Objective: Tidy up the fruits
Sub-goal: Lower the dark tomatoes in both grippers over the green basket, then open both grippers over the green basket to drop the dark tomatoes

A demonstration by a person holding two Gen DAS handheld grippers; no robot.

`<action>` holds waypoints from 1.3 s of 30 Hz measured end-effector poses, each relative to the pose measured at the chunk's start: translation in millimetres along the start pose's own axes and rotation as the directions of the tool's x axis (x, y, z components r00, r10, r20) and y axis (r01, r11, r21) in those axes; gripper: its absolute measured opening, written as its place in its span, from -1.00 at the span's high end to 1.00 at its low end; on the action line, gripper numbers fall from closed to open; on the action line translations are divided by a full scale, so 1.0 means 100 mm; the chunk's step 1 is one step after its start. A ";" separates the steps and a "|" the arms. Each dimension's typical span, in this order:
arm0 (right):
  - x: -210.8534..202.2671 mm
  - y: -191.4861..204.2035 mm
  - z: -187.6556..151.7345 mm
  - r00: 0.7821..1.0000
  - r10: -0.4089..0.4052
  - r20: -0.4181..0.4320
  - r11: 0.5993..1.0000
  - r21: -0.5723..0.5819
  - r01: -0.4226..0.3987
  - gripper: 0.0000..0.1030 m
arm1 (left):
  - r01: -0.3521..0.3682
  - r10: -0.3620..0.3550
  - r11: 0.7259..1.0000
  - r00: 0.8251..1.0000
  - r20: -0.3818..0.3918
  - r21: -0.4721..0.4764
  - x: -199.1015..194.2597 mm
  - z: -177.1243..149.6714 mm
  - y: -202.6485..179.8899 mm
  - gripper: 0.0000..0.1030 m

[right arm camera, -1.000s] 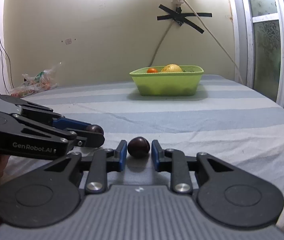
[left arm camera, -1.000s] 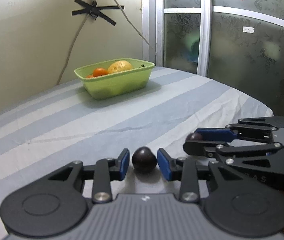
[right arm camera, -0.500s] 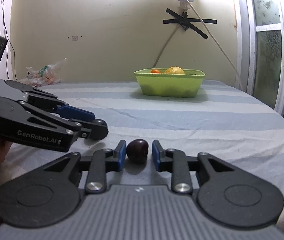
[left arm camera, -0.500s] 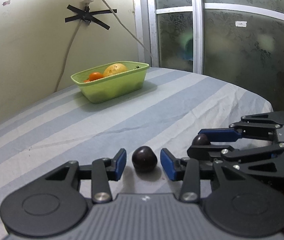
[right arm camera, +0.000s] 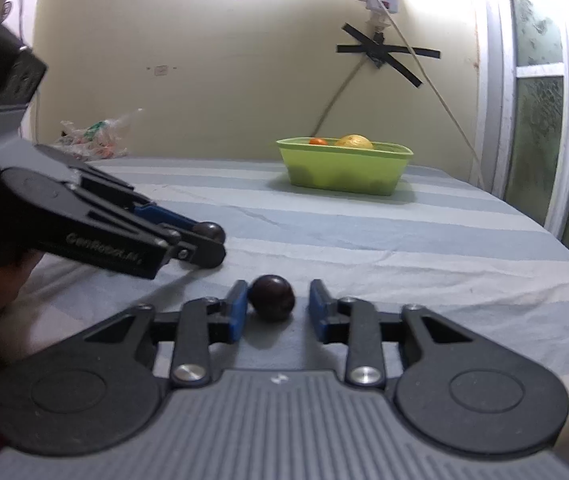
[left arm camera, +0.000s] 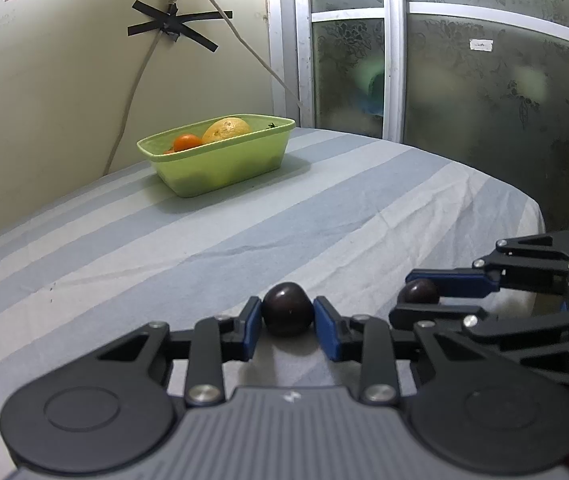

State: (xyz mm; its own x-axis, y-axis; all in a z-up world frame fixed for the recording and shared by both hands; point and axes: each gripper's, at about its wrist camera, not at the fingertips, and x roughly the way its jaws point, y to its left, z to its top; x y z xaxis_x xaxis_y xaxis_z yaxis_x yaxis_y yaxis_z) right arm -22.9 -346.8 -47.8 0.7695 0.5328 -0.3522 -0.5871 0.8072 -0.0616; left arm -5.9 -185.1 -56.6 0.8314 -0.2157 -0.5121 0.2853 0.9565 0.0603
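Observation:
My left gripper [left arm camera: 287,322] is shut on a dark purple fruit [left arm camera: 287,309], both blue pads touching it, just above the striped cloth. My right gripper [right arm camera: 278,307] is open around a second dark fruit [right arm camera: 273,297]; the left pad touches it, and a gap shows at the right pad. That fruit rests on the cloth. Each gripper shows in the other's view, the right one [left arm camera: 420,300] at right, the left one [right arm camera: 204,240] at left. A green tub [left arm camera: 220,160] with an orange and a yellow fruit stands at the far side [right arm camera: 344,164].
The striped cloth [left arm camera: 244,232] covers the table, whose edge curves away on the right. A plastic bag [right arm camera: 92,140] with produce lies far left by the wall. A cable [right arm camera: 424,72] hangs down the wall behind the tub. Frosted glass doors [left arm camera: 484,100] stand at right.
My left gripper closed onto its dark fruit. My right gripper opened wider, its right pad now off its fruit. Both views shifted so the tub sits further right.

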 end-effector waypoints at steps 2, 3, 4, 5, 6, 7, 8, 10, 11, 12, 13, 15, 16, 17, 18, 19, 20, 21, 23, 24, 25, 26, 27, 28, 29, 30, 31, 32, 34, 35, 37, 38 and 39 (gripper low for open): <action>0.01 0.00 0.01 1.000 0.005 0.002 1.000 -0.003 -0.005 0.49 | 0.019 -0.020 1.000 1.000 -0.003 -0.015 -0.01 0.02 0.02 0.44; 0.01 -0.01 0.01 1.000 0.008 0.005 1.000 0.010 -0.008 0.49 | 0.032 -0.032 0.999 0.999 -0.005 -0.029 -0.01 0.03 0.05 0.44; 0.02 -0.04 0.03 1.000 0.010 0.010 1.000 0.029 -0.010 0.49 | 0.043 -0.043 0.998 0.999 -0.006 -0.046 0.00 0.05 0.07 0.44; 0.02 -0.07 0.05 1.000 0.014 0.015 0.999 0.046 -0.014 0.49 | 0.054 -0.055 0.997 0.998 -0.006 -0.063 0.00 0.08 0.11 0.44; 0.04 -0.10 0.08 1.000 0.020 0.019 0.998 0.060 -0.021 0.49 | 0.064 -0.064 0.995 0.998 -0.006 -0.075 0.01 0.12 0.14 0.44; 0.05 -0.14 0.12 0.999 0.028 0.023 0.997 0.074 -0.029 0.49 | 0.071 -0.071 0.994 0.997 -0.004 -0.085 0.02 0.16 0.17 0.44; 0.08 -0.18 0.16 0.999 0.034 0.027 0.996 0.087 -0.037 0.49 | 0.074 -0.075 0.993 0.997 0.000 -0.091 0.04 0.22 0.21 0.44; 0.16 -0.29 0.27 0.998 0.050 0.036 0.992 0.113 -0.053 0.49 | 0.073 -0.072 0.992 0.997 0.012 -0.098 0.07 0.36 0.27 0.44; 0.21 -0.35 0.34 0.998 0.052 0.040 0.991 0.121 -0.056 0.49 | 0.072 -0.070 0.992 0.997 0.021 -0.102 0.10 0.45 0.31 0.44; 0.27 -0.40 0.41 0.998 0.049 0.045 0.991 0.125 -0.055 0.49 | 0.071 -0.068 0.992 0.997 0.031 -0.106 0.13 0.53 0.35 0.44; 0.33 -0.46 0.49 0.998 0.045 0.053 0.991 0.127 -0.051 0.49 | 0.068 -0.064 0.992 0.997 0.041 -0.107 0.16 0.61 0.38 0.44; 0.47 -0.58 0.69 0.996 0.038 0.077 0.989 0.140 -0.049 0.49 | 0.049 -0.043 0.993 0.997 0.058 -0.107 0.27 0.79 0.47 0.44; 0.55 -0.65 0.77 0.995 0.038 0.090 0.987 0.151 -0.051 0.49 | 0.036 -0.029 0.993 0.998 0.062 -0.109 0.34 0.88 0.52 0.44; 0.63 -0.71 0.87 0.995 0.036 0.098 0.985 0.162 -0.051 0.49 | 0.027 -0.020 0.993 0.998 0.062 -0.117 0.42 0.97 0.58 0.44; 0.72 -0.77 0.96 0.994 0.032 0.103 0.984 0.174 -0.050 0.49 | 0.027 -0.020 0.991 0.998 0.060 -0.129 0.50 1.06 0.64 0.44; 0.82 -0.84 1.06 0.994 0.028 0.105 0.982 0.185 -0.047 0.49 | 0.029 -0.020 0.989 0.998 0.058 -0.145 0.59 1.16 0.71 0.44; 0.92 -0.90 1.14 0.994 0.026 0.105 0.980 0.194 -0.047 0.49 | 0.029 -0.021 0.987 0.998 0.052 -0.157 0.68 1.25 0.78 0.44; 1.03 -0.96 1.22 0.994 0.027 0.103 0.978 0.205 -0.048 0.49 | 0.026 -0.018 0.986 0.999 0.049 -0.167 0.77 1.34 0.84 0.44; 1.26 -1.11 1.34 0.995 0.022 0.093 0.973 0.226 -0.043 0.49 | 0.018 -0.011 0.983 0.999 0.042 -0.181 0.97 1.50 0.95 0.44; 1.35 -1.17 1.38 0.996 0.019 0.086 0.971 0.234 -0.039 0.49 | 0.021 -0.014 0.982 0.999 0.037 -0.188 1.06 1.57 1.00 0.44; 1.44 -1.23 1.41 0.997 0.019 0.077 0.970 0.240 -0.037 0.49 | 0.026 -0.020 0.980 0.999 0.032 -0.195 1.15 1.63 1.05 0.44; 1.54 -1.28 1.44 0.998 0.017 0.066 0.969 0.247 -0.033 0.49 | 0.027 -0.023 0.978 0.999 0.022 -0.208 1.26 1.69 1.11 0.44; 1.65 -1.33 1.46 0.999 0.014 0.049 0.967 0.252 -0.026 0.48 | 0.029 -0.027 0.975 1.000 0.012 -0.221 1.34 1.74 1.16 0.44; 1.74 -1.36 1.47 0.999 0.013 0.033 0.966 0.257 -0.021 0.48 | 0.038 -0.039 0.971 0.999 0.001 -0.237 1.44 1.78 1.22 0.44; 1.82 -1.40 1.46 1.000 0.012 0.020 0.965 0.263 -0.017 0.48 | 0.049 -0.053 0.966 0.999 -0.011 -0.254 1.54 1.82 1.27 0.44; 1.89 -1.42 1.46 1.000 0.014 0.008 0.963 0.268 -0.015 0.47 | 0.055 -0.063 0.962 0.998 -0.020 -0.267 1.63 1.84 1.31 0.44; 1.95 -1.45 1.44 1.000 0.018 -0.003 0.962 0.274 -0.016 0.46 | 0.061 -0.071 0.959 0.997 -0.027 -0.275 1.70 1.86 1.35 0.44; 2.00 -1.46 1.42 1.000 0.024 -0.014 0.961 0.276 -0.019 0.45 | 0.069 -0.082 0.957 0.996 -0.036 -0.281 1.78 1.87 1.38 0.45; 2.08 -1.49 1.39 0.999 0.015 -0.028 0.959 0.283 -0.007 0.45 | 0.060 -0.079 0.954 0.995 -0.054 -0.294 1.91 1.86 1.42 0.41; 2.10 -1.51 1.36 0.999 0.014 -0.031 0.956 0.292 -0.004 0.44 | 0.059 -0.081 0.951 0.995 -0.061 -0.304 1.95 1.85 1.44 0.36; 2.10 -1.55 1.33 1.000 0.016 -0.020 0.949 0.316 -0.009 0.35 | 0.051 -0.075 0.947 0.995 -0.064 -0.317 1.99 1.82 1.46 0.30; 2.08 -1.55 1.31 1.000 0.012 -0.008 0.947 0.322 -0.009 0.19 | 0.052 -0.075 0.947 0.995 -0.060 -0.318 1.98 1.81 1.47 0.24; 2.04 -1.55 1.30 1.000 0.005 0.005 0.947 0.320 -0.006 0.10 | 0.051 -0.072 0.947 0.996 -0.056 -0.316 1.96 1.80 1.46 0.22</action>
State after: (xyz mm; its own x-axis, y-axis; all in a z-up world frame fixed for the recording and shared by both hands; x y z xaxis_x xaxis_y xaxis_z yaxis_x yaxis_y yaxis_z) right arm 257.2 -330.0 11.0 0.7681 0.5379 -0.3473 -0.4802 0.8428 0.2431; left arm 284.5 -122.8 5.8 0.7809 -0.2726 -0.5621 0.1615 0.9573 -0.2400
